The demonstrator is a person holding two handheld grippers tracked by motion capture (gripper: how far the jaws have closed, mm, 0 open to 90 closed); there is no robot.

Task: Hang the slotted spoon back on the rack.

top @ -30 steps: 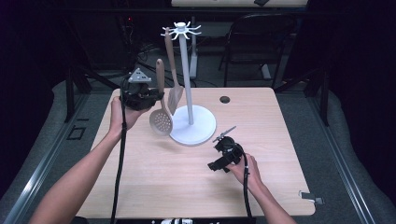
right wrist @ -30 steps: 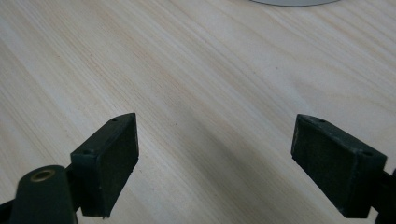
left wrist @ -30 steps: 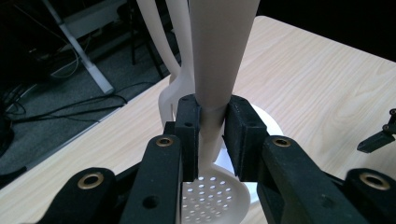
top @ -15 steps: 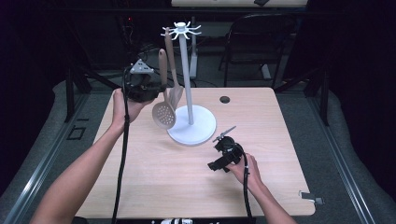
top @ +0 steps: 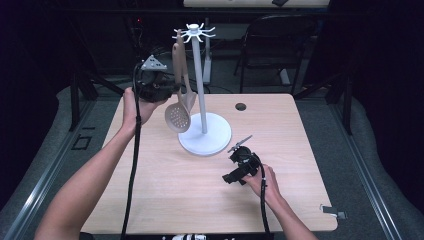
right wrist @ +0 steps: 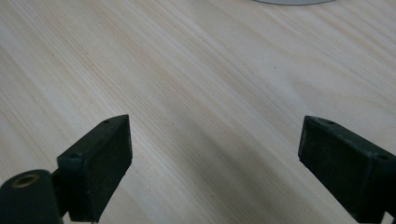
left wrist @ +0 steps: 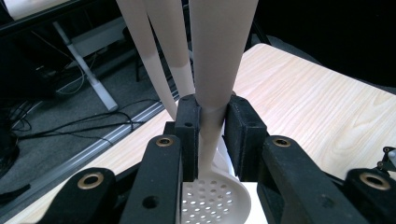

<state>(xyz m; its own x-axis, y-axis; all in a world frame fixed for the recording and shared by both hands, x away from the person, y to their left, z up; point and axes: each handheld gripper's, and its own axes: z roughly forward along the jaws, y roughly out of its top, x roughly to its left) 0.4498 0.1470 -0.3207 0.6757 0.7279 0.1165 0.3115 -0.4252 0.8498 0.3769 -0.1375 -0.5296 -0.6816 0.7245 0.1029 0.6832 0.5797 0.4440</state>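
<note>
A beige slotted spoon [top: 177,119] hangs bowl down in the air beside the white hook rack [top: 199,85]. My left gripper [top: 176,87] is shut on its handle, raised at the table's far left. In the left gripper view the pads [left wrist: 189,126] press on the spoon's handle [left wrist: 217,56], with the perforated bowl [left wrist: 212,200] below them. A second beige utensil [top: 188,97] hangs on the rack just behind it. My right gripper [top: 232,161] lies low on the table in front of the rack's round base [top: 210,137]. Its jaws [right wrist: 212,158] have just been opening and stand wide over bare wood.
The wooden table [top: 300,150] has a small dark hole [top: 240,106] at the back right. A chair [top: 280,45] and desk legs stand in the dark beyond the far edge. Black cables trail from both grippers toward the near edge.
My left hand has risen a little with the slotted spoon, toward the rack's top. The right hand has stayed in place.
</note>
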